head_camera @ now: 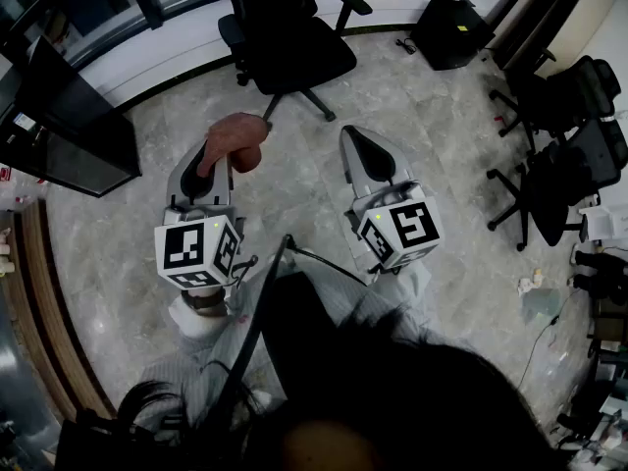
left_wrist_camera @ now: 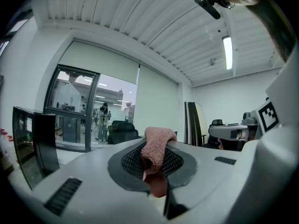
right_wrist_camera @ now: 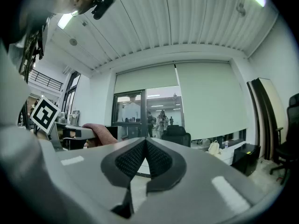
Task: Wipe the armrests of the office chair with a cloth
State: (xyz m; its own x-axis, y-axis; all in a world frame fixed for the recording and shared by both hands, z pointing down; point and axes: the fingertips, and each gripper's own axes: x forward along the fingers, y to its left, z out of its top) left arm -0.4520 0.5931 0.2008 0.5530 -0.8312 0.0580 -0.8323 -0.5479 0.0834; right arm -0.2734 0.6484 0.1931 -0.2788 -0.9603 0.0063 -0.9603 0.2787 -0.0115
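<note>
A pink cloth (head_camera: 235, 142) hangs bunched from the tip of my left gripper (head_camera: 214, 157), whose jaws are shut on it. In the left gripper view the cloth (left_wrist_camera: 155, 149) sits pinched between the pads. My right gripper (head_camera: 361, 151) is beside it, jaws shut with nothing between them; its own view shows the pads (right_wrist_camera: 145, 158) meeting at the tip. A black office chair (head_camera: 285, 32) with armrests (head_camera: 352, 3) stands on the floor ahead of both grippers, an arm's length or more away. Both grippers are held level.
Two more black chairs (head_camera: 559, 155) stand at the right. A black box (head_camera: 449, 32) lies by the far wall. A dark cabinet (head_camera: 64, 126) is at the left. Pale marbled floor (head_camera: 432, 135) lies between me and the chair.
</note>
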